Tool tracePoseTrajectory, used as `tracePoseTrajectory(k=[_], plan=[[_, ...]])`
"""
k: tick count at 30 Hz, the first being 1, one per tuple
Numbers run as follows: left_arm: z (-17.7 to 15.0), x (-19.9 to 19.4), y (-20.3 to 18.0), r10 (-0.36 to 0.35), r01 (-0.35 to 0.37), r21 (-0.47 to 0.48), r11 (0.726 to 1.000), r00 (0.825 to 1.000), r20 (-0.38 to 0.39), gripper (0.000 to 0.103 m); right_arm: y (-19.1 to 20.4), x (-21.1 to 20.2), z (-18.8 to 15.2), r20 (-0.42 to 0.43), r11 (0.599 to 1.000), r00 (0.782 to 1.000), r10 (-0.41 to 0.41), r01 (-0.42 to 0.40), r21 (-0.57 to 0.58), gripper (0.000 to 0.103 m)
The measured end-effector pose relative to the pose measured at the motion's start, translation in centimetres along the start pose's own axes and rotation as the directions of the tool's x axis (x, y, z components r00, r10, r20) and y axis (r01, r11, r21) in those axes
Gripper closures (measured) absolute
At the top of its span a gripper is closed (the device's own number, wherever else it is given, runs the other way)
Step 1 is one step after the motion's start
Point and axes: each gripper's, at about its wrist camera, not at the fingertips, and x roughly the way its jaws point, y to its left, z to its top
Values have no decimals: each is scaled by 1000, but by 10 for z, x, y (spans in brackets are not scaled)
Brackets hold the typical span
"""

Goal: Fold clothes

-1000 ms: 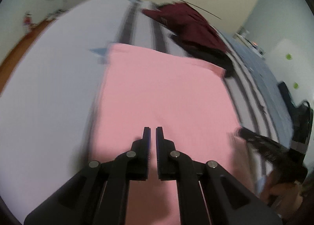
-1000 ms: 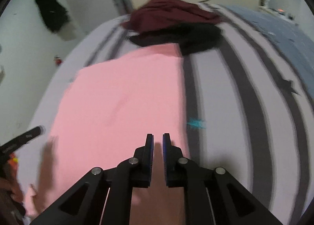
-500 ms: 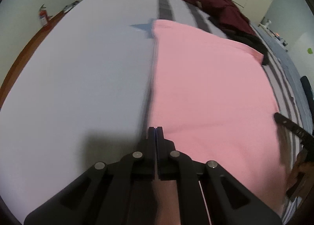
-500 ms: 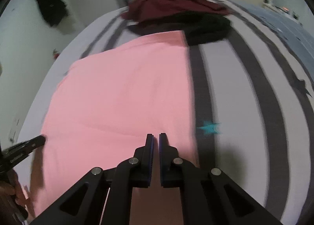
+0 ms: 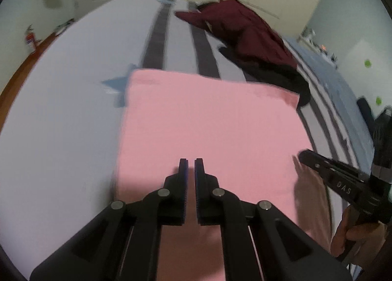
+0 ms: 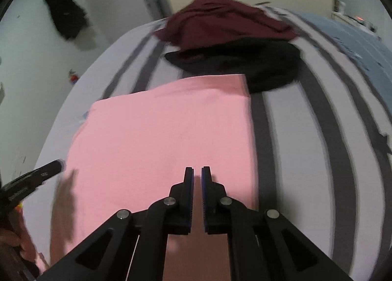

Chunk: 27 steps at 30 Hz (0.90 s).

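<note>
- Pink cloth lies flat on the bed as a neat rectangle, its near part under both your claws.
- Your left gripper hangs over the near middle of the cloth, tilted down, with only a thin slit between the pads. It's as good as closed and nothing is pinched in it.
- Your right gripper sits over the cloth's near right part, close to the right edge. Its jaws are easing apart, the gap is narrow, and nothing is between them.
- Left wrist view shows the right tool's tip at the cloth's right edge, throwing a shadow on the pink, with your hand wrapped round its handle.
- Right wrist view shows the left tool's tip just off the cloth's left edge, over bare sheet.
- At the far right corner, the cloth meets a black garment, and a maroon one is heaped on top of that.
- A blue star print shows on the sheet beside the far left corner.
- Grey stripes run along the sheet to the right of the cloth.
- Both views are a bit smeared, so fine creases can't be read.
</note>
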Motion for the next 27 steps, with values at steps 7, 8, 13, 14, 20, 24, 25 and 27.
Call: tracePoseTrajectory(k=[7, 8, 13, 14, 20, 24, 25, 27], plan=[[-3, 10, 34, 84, -84, -9, 996, 996, -7, 101, -9, 26, 4, -26, 999, 999, -36, 36, -13, 99], [-3, 9, 44, 105, -105, -15, 994, 994, -7, 101, -15, 26, 5, -25, 999, 999, -41, 41, -7, 100], [8, 5, 82, 182, -182, -39, 982, 983, -13, 101, -47, 25, 23, -17, 995, 996, -86, 87, 39, 103], [12, 2, 90, 182, -183, -61, 981, 983, -14, 101, -53, 25, 28, -14, 993, 994, -104, 105, 55, 103], [48, 10, 55, 65, -64, -21, 998, 997, 46, 101, -52, 22, 60, 45, 991, 992, -116, 112, 68, 97], [65, 40, 32, 20, -20, 2, 1000, 1000, 8, 101, -22, 45, 79, 30, 998, 998, -56, 55, 4, 97], [67, 47, 33, 36, -36, 4, 999, 999, -5, 101, -19, 52, 81, 18, 998, 998, -56, 56, 0, 97], [69, 56, 40, 57, -57, 7, 998, 998, -11, 101, -21, 64, 87, -6, 998, 998, -64, 64, 6, 97]])
